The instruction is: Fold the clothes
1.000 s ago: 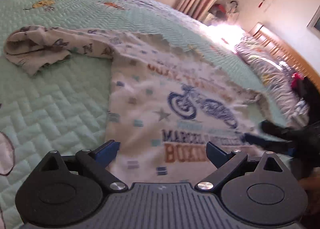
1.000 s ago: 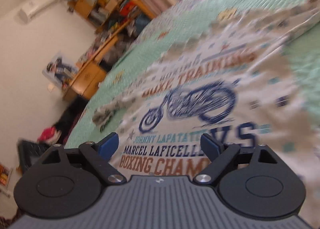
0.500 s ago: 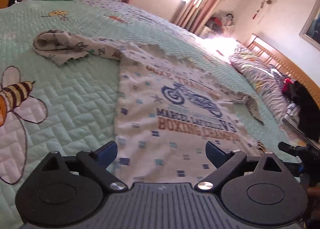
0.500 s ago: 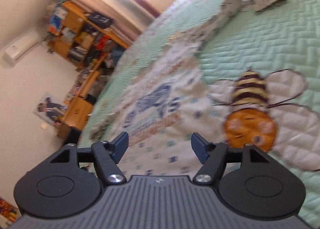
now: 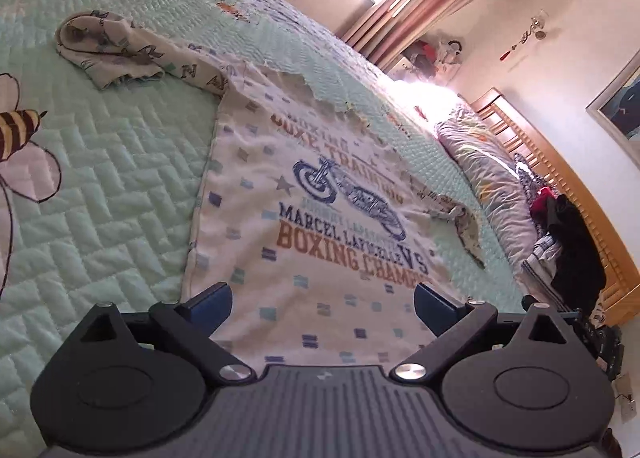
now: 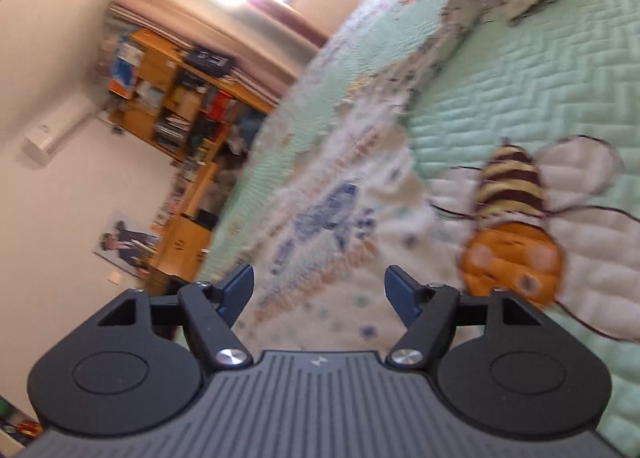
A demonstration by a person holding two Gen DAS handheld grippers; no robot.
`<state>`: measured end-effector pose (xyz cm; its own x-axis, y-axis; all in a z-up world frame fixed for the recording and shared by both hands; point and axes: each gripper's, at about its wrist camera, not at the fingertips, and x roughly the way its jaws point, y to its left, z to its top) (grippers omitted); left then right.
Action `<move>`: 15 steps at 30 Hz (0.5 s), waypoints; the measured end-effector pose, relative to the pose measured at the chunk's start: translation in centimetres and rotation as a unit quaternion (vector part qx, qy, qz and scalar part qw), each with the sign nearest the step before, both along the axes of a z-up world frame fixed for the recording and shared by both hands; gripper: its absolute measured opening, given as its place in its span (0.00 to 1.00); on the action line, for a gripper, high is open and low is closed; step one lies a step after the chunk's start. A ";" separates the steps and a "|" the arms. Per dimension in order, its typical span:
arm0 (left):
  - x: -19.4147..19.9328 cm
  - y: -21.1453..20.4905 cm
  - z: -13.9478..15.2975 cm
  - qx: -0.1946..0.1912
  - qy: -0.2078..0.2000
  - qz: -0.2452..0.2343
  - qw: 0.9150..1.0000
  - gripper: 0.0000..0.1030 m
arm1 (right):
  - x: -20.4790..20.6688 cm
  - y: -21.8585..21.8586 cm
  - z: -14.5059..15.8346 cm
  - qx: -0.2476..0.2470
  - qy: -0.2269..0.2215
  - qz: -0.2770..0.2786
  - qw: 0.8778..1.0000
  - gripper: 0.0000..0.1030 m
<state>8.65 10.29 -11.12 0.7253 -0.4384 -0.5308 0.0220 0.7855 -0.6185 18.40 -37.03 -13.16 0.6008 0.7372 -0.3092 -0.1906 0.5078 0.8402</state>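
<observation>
The printed shirt (image 5: 320, 226) lies spread flat on the green quilt (image 5: 112, 186), its hem just ahead of my left gripper (image 5: 323, 304), whose blue fingers (image 5: 210, 300) stand wide apart with nothing pinched. One sleeve (image 5: 108, 50) is bunched far ahead, left of those fingers. My right gripper (image 6: 319, 290) also gapes empty above the blurred shirt; the bee patch (image 6: 512, 226) sits right of its fingers.
</observation>
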 end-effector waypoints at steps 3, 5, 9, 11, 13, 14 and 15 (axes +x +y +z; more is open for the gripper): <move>1.1 0.5 -1.4 0.002 0.040 0.028 0.999 0.99 | 1.4 -0.1 -2.4 -0.003 0.031 -0.009 0.999 0.80; 1.2 1.6 -2.6 -0.030 0.050 0.040 0.997 0.96 | 1.3 -1.1 -4.7 -0.001 0.055 -0.036 0.998 0.59; 0.9 4.6 -1.9 -0.095 0.017 0.095 0.991 0.96 | 0.5 -2.4 -4.9 0.025 0.046 -0.037 0.998 0.58; 1.3 6.4 -0.9 -0.115 -0.008 0.129 0.985 0.97 | 0.4 -1.8 -4.0 0.007 0.036 -0.036 0.999 0.70; 2.1 8.5 -0.3 -0.145 -0.016 0.178 0.973 0.99 | 0.6 -0.1 -2.8 -0.009 0.010 -0.022 1.000 0.80; 2.5 9.6 -0.1 -0.160 -0.020 0.202 0.966 0.99 | 0.7 0.8 -2.5 -0.007 0.002 -0.013 1.000 0.81; 3.0 10.7 0.1 -0.178 -0.022 0.226 0.958 0.99 | 0.9 1.7 -2.2 -0.004 -0.005 -0.004 1.000 0.81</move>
<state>11.66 20.98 -11.04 0.9014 -0.2227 -0.3714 -0.2385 0.4605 -0.8550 19.27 -35.35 -15.34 0.6101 0.7296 -0.3090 -0.1946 0.5160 0.8342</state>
